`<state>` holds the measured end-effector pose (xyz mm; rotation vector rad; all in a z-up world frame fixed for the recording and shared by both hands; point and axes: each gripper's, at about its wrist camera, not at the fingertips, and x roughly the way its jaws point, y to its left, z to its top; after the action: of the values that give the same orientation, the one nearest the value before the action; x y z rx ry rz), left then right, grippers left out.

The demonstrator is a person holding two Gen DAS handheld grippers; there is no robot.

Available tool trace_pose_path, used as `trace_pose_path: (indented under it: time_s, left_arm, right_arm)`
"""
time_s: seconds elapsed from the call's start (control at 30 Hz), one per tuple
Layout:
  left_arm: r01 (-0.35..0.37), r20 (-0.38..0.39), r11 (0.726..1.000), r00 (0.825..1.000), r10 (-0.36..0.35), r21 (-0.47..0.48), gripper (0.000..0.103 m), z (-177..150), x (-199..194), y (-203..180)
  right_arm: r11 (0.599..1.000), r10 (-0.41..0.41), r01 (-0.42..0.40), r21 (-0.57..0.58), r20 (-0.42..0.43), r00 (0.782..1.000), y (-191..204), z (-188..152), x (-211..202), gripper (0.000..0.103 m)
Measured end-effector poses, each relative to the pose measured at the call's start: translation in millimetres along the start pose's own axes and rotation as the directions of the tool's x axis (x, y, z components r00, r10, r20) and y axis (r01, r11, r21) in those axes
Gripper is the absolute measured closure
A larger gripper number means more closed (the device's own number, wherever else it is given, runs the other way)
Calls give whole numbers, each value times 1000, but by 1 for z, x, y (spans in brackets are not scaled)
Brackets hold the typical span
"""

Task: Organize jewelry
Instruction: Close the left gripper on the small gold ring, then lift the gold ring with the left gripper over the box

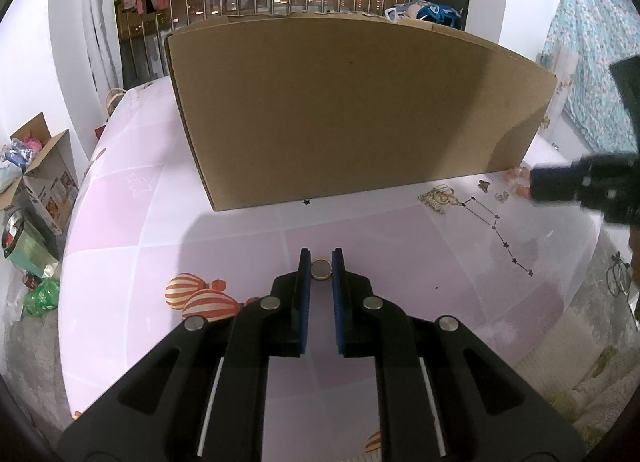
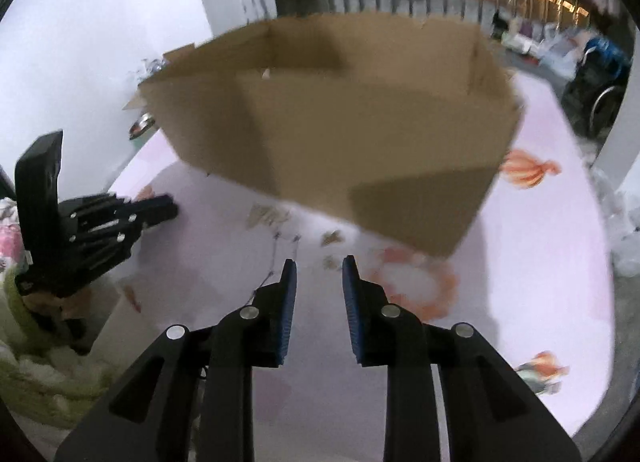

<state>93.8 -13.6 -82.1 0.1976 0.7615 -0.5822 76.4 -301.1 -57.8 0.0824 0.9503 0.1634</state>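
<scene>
In the left wrist view a small gold ring stands on edge between the blue pads of my left gripper, which is shut on it just above the pink tablecloth. Loose jewelry lies to the right: a gold charm piece, a butterfly charm, a smaller charm and pink beads. My right gripper hovers over these pieces, open and holding nothing. In its blurred view the small charm lies just beyond the fingertips, and the pink bead bracelet is to the right.
A large open cardboard box stands on the table behind the jewelry, seen from the other side as the same box. A line of dark stars crosses the cloth; print or chain, I cannot tell. Clutter and a carton sit on the floor at left.
</scene>
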Motion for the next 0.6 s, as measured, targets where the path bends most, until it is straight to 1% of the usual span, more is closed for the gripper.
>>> trace_pose_path:
  time_s: [0.13,0.33,0.47,0.5,0.57,0.6]
  left_arm:
    - [0,0,1000,1000,0,0,94,1,1,1]
    - [2,0,1000,1000,-2,-3,94,0,1,1]
    - [2,0,1000,1000,-2,-3,94,0,1,1]
    - [2,1,1000,1000,-2,-3,94,0,1,1]
    - [3,2,1000,1000,-3,-3,94,0,0,1]
    - [2,3,1000,1000,-2,-4,94,1,0,1]
  right_arm:
    - [999,-31,32,29,-27,999,-1,-4,16,79]
    - [997,-74,74,32,9,997,0,4,24,79]
    - [994,-112,112,8,16,994,2,5,27,88]
    - [993,-116,116,7,17,993,3,5,28,92]
    - [994,-105,105,14,17,994,2,5,28,98]
    - [995,-103,103,17,21,994,1,5,28,98]
